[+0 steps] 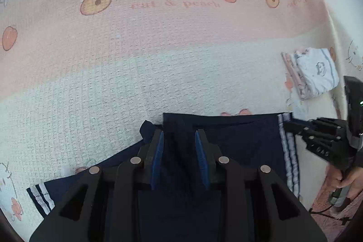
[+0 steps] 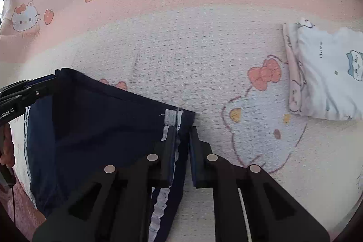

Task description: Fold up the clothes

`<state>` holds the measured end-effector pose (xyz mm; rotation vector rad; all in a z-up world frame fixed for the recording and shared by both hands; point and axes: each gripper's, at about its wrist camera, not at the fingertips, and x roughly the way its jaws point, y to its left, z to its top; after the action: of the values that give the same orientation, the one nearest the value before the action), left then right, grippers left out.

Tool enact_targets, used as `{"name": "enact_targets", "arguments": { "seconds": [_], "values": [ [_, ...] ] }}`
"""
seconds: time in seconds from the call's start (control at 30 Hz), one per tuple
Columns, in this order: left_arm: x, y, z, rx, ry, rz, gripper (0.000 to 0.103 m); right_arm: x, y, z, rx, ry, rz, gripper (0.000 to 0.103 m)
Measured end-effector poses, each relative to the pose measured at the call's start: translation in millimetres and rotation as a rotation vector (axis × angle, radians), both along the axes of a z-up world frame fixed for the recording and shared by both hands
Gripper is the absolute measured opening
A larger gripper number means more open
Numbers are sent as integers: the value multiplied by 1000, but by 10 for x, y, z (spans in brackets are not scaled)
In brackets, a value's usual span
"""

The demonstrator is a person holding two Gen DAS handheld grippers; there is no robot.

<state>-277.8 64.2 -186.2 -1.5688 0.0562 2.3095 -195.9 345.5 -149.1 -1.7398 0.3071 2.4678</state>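
Stretching along the folded edge between both claws, the navy shorts point(image 2: 97, 128) lie left of the folded clothes stack point(image 2: 322, 74), right gripper point(image 2: 182, 140) clamped on their white-striped corner, left gripper point(image 1: 179, 140) part-open, pinching bunched fabric.

A: Where do we have open room?

B: Ahead of us, the pink and cream cat-print blanket point(image 1: 127, 56) lies flat and bare, past the navy striped shorts point(image 1: 247, 142).

A: And what stands in our way?

B: A stack of folded clothes point(image 2: 322, 76) lies to our right, well apart from the shorts. Bare blanket runs between them, enough to pass.
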Motion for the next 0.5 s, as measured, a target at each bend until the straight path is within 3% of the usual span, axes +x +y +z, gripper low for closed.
{"name": "enact_targets", "arguments": {
  "seconds": [0.07, 0.17, 0.27, 0.33, 0.4, 0.47, 0.5],
  "values": [
    [-20, -35, -91, -58, -15, -7, 30, 59, 104, 19, 20, -1, -19, 9],
    [11, -76, 19, 0, 30, -14, 30, 86, 97, 62, 49, -10, -8, 9],
    [42, 54, 100, -27, 72, -80, 30, 76, 27, 164, 33, 33, 14, 17],
    [-8, 135, 17, -73, 50, -101, 30, 38, 20, 151, -16, 35, 11, 22],
    [-70, 190, -62, -89, 34, -115, 30, 19, -2, 99, 6, 14, 15, 23],
    [-95, 264, -59, -100, 45, -147, 8, 32, -9, 89, 37, 10, 11, 8],
    [-92, 310, -21, -103, 62, -171, 5, 70, 23, 125, 42, 24, -12, 7]
  ]
}}
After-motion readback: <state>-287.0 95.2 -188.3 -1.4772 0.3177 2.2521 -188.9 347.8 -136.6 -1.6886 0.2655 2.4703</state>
